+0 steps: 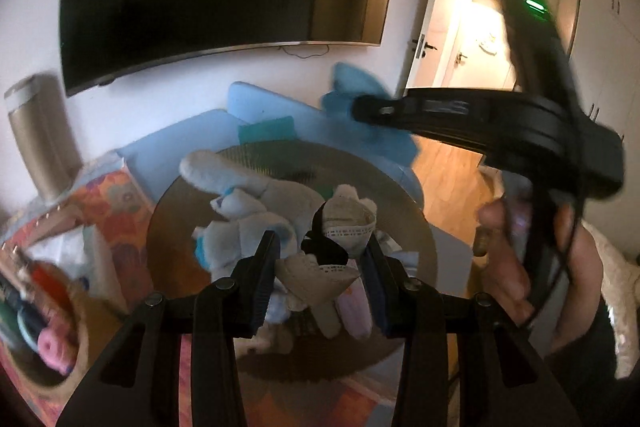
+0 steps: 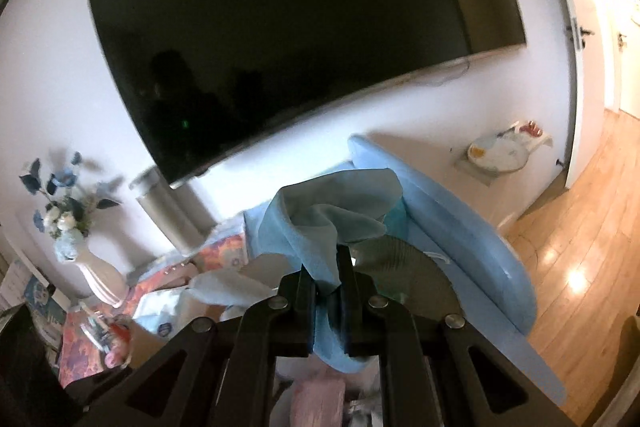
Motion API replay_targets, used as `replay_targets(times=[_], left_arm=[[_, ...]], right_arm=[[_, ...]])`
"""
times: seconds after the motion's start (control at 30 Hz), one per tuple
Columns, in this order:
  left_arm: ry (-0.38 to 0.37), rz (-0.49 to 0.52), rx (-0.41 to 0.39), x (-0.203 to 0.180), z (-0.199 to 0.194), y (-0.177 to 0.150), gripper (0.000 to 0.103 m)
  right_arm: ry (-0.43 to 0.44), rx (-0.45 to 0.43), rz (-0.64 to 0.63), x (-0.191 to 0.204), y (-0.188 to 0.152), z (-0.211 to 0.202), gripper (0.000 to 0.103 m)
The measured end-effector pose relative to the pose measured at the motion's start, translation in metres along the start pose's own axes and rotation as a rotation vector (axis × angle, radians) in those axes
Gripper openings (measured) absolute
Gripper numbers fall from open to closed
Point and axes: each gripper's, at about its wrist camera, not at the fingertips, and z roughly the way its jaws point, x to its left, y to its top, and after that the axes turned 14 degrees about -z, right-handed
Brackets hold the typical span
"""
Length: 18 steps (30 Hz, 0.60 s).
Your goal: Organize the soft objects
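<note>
Now left gripper (image 1: pixel 320 259) clamped on a beige lace-edged cloth (image 1: pixel 344 227), right gripper (image 2: pixel 326 287) pinching a blue cloth (image 2: pixel 328 215) tight.

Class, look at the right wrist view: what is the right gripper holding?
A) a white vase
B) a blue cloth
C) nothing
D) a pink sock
B: the right gripper is shut on a blue cloth, which bunches up above its fingers.

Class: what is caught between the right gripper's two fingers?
A light blue cloth, pinched in the shut right gripper; the right wrist view shows it best.
</note>
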Motion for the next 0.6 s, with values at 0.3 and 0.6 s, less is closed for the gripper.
replay_targets(times=[0.3,0.6], left_arm=[[0.026,0.124,-0.056,-0.013,0.011,-0.006,0.097],[0.003,0.141,-0.081,-0.013,-0.028,-0.026,0.097]], right_arm=[[0.050,0.159,-0.062,-0.013,-0.001,0.064,0.053],[-0.013,0.067,-0.063,-0.008,-0.018,-0.007,0.056]])
